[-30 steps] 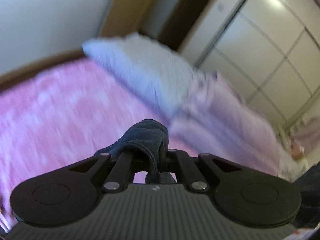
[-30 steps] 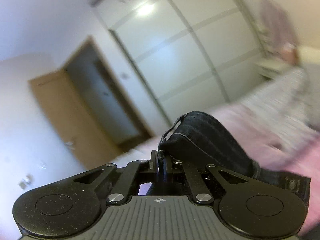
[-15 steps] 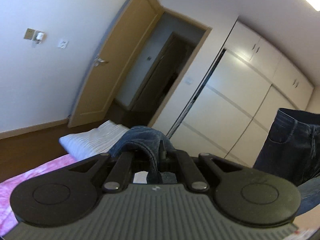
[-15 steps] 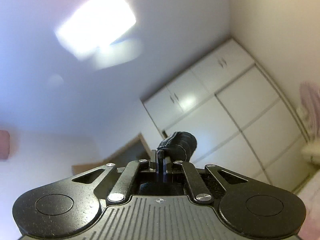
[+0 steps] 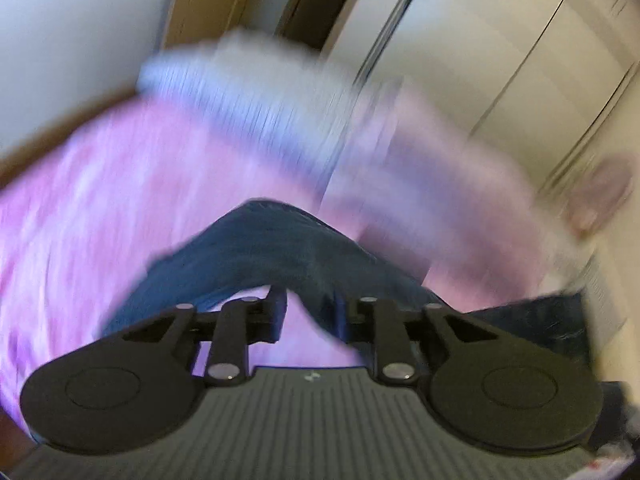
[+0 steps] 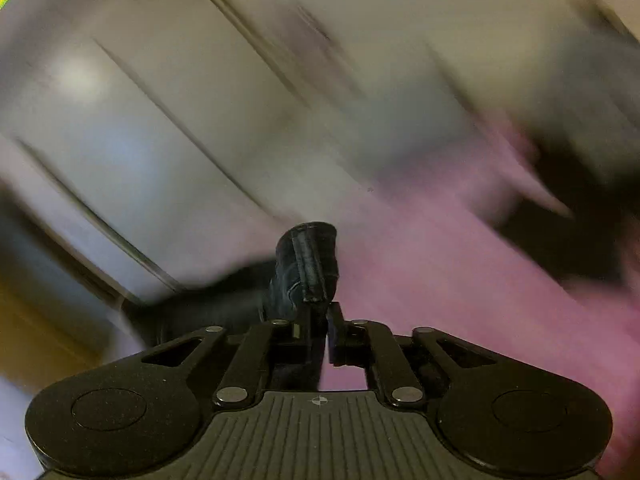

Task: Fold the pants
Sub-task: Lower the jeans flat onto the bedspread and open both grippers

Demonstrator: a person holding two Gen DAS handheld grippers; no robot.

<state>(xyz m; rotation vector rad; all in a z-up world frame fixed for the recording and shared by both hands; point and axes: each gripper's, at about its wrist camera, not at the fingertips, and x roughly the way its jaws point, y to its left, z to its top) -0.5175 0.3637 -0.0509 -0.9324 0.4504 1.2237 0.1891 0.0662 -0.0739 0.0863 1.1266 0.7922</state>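
Observation:
Dark blue jeans [image 5: 256,248] drape across the front of my left gripper [image 5: 314,312] over the pink bedspread [image 5: 80,208]. Its jaws are opening: a strip of denim hangs between them near the right finger, and the pads stand clear of it. More denim [image 5: 540,320] trails to the lower right. In the right wrist view a thick denim fold [image 6: 308,256] stands up above my right gripper [image 6: 319,328]. Those jaws are opening too: the cloth is still between them and a thin gap shows beside it. Both views are heavily blurred.
A pale folded blanket or pillow [image 5: 248,96] lies at the far edge of the bed. White wardrobe doors [image 5: 520,40] and a wooden door [image 5: 208,8] stand behind it. A dark blurred shape [image 6: 560,220] lies on the pink bedspread [image 6: 440,280] at the right.
Both grippers swung up with the jeans toward wardrobe and ceiling, then came back down toward the bed. Both were shut on the denim; their jaws have now parted.

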